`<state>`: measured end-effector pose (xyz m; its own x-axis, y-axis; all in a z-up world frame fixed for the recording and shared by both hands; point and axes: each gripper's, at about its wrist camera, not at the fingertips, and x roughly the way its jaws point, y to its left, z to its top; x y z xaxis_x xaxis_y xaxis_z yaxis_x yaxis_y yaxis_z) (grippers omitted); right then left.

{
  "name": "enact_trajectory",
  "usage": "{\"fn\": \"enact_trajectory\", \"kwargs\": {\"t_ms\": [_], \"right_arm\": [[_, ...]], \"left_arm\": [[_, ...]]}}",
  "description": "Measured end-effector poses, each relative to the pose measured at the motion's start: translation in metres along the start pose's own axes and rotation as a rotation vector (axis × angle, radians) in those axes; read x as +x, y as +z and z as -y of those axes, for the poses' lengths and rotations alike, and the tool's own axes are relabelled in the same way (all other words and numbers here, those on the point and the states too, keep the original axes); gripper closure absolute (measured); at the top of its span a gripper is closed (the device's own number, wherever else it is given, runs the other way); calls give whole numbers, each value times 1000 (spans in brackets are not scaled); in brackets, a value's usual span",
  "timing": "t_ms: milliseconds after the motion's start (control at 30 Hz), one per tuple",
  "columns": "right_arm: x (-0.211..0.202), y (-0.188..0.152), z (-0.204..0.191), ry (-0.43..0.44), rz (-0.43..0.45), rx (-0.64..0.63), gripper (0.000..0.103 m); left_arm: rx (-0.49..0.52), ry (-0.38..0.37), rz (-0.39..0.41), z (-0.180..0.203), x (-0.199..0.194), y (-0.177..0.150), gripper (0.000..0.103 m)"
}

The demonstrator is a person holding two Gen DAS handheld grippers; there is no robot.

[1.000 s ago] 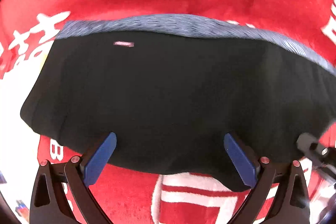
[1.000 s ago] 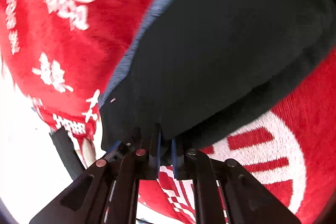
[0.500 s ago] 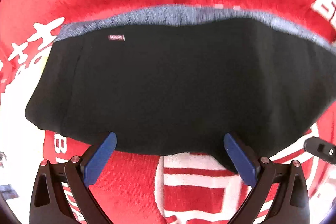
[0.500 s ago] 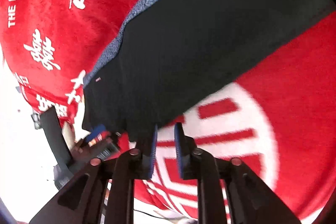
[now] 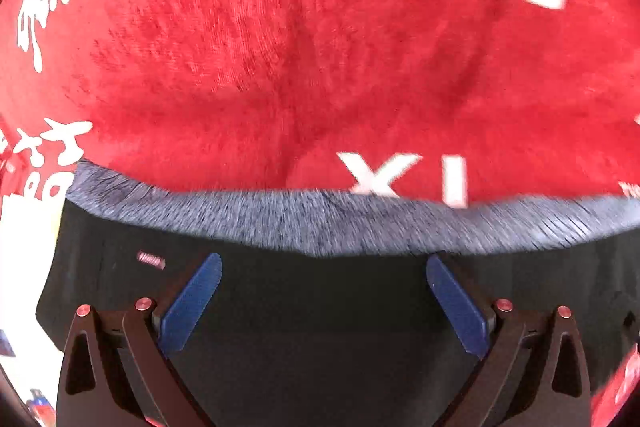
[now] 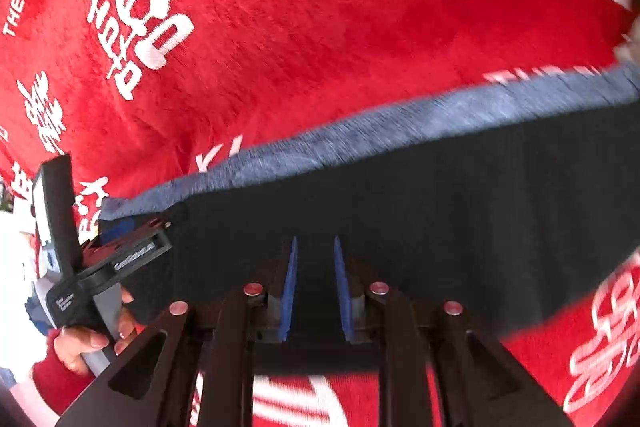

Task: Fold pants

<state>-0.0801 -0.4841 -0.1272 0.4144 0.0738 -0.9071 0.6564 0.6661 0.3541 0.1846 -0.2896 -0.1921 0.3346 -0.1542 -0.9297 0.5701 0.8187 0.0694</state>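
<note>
The black pants lie folded flat on the red cloth, with a grey-blue waistband along the far edge. They also show in the right wrist view. My left gripper is wide open and empty, hovering over the pants near the waistband. My right gripper is open by a narrow gap, empty, over the pants' near part. The left gripper's body and the hand holding it show at the left of the right wrist view.
A red plush cloth with white characters covers the surface around the pants. A white area lies past the cloth's left edge.
Both grippers have moved forward over the pants toward the waistband. The right gripper let go of the pants' edge and its jaws opened a little. The left gripper stayed wide open.
</note>
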Motion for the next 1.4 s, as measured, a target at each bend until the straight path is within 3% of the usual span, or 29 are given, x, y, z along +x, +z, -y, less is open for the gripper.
{"fn": "enact_trajectory", "kwargs": {"t_ms": [167,300,367,567,667,767,867,933,1000,1133,1300,1400], "right_arm": [[36,19,9,-20,-34,-22,82],[10,27,34,-55,15,17,79],[-13,25,48,-129,48,7,71],[-59,9,112,-310,97,44,68],[-73,8,158,-360,99,140,69],[-79,-1,188,-319,126,196,69],[-80,-2,194,-285,152,193,67],[-80,-3,192,-272,169,178,52],[-78,-3,186,-265,172,158,46],[-80,3,182,-272,144,150,45],[-93,-15,184,-181,117,206,44],[-103,-29,185,-100,114,234,38]], "left_arm": [[-48,19,-20,-8,25,13,0],[-45,13,-46,-13,11,19,0],[-11,-27,-31,-7,-6,14,0],[93,-131,-36,52,-36,-15,0],[132,-129,-82,84,-29,-39,0],[105,-122,-41,88,-27,-55,0],[89,-129,-42,85,-27,-57,0],[89,-119,-47,86,-27,-55,0],[89,-106,-54,89,-29,-54,0],[77,-85,-64,103,-33,-51,0],[62,-70,-52,107,-34,-58,0],[47,-69,-55,105,-35,-67,0]]}}
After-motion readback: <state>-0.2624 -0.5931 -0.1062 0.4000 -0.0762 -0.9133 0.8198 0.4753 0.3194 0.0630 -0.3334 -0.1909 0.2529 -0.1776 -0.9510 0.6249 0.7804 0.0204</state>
